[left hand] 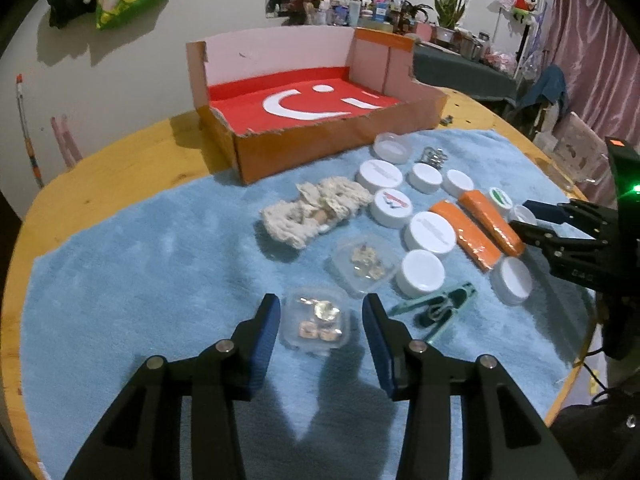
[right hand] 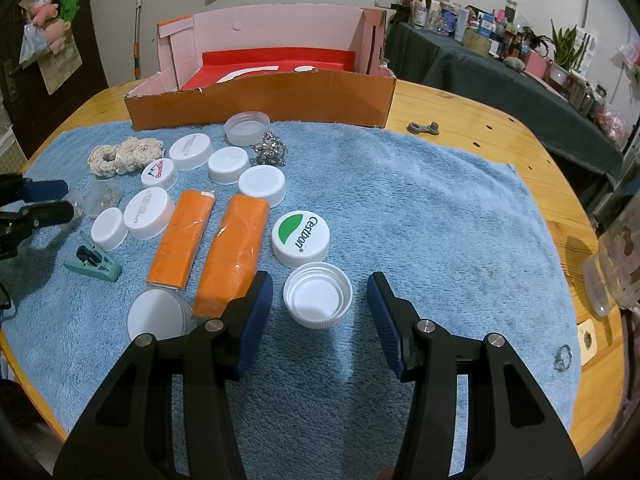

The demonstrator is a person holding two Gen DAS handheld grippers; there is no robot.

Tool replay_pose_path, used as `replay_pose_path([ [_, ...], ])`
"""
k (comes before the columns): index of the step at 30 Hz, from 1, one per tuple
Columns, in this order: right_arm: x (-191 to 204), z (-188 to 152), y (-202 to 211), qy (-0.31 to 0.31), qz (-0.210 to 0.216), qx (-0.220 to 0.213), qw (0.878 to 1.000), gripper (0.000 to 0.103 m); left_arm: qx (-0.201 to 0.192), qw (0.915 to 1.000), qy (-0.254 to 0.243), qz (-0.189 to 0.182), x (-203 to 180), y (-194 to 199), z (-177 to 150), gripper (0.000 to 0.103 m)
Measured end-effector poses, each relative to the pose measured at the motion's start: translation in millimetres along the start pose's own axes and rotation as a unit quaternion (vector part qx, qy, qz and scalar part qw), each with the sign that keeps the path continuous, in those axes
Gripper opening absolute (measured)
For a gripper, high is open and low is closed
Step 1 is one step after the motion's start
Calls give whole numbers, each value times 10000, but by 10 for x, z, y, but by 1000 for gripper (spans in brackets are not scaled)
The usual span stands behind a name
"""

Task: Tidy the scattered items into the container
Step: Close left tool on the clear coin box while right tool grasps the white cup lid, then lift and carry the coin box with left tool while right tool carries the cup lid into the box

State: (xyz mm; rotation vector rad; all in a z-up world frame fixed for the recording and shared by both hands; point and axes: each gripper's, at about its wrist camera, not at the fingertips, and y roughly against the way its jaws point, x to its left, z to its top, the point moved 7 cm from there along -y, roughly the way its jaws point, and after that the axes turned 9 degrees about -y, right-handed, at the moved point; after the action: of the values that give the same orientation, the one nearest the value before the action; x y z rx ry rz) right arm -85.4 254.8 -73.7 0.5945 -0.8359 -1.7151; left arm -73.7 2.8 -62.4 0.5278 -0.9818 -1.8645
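Scattered lids, boxes and packets lie on a pale blue fleece towel (left hand: pixel 120 264) over a round wooden table (left hand: pixel 120 152). In the left wrist view, a small clear plastic box of trinkets (left hand: pixel 317 322) sits at lower centre, directly between the fingers of the left gripper (left hand: pixel 318 324), which stand apart on either side of it with a gap each way, gripping nothing. The orange cardboard box with a red smiley lining (left hand: pixel 320 136), the container, lies straight ahead at upper centre.

In the right wrist view, an upturned white plastic screw cap (right hand: pixel 318 300) sits at lower centre between the parted fingers of the right gripper (right hand: pixel 320 304), untouched. Just left of it lie two orange wrapped packets (right hand: pixel 232 252), long axes running toward the container. A cluttered dark shelf fills the upper right.
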Motion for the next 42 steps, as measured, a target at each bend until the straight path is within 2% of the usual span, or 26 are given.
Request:
replay_pose_path([
  [4,0,0,-2,4,-14,-4,10000,48,71,9998,-146,144,-38,-46,-19,44],
  [5,2,-1,2,18,-23,-14,10000,48,100,9997,-161,139,-45,-64,-27,40],
  [13,24,-12,15,148,-92,-78,9998,48,122,9997,-202,114,-58,-79,-48,36],
  [21,75,-24,27,192,21,-81,9998,31,92,9999,-119,80,-42,-76,-42,36],
  [32,50,-23,103,94,111,-68,9999,31,-59,10000,14,74,-16,-3,6,36],
  [42,82,125,305,169,144,-262,9994,31,-246,9996,119,100,12,136,151,36],
])
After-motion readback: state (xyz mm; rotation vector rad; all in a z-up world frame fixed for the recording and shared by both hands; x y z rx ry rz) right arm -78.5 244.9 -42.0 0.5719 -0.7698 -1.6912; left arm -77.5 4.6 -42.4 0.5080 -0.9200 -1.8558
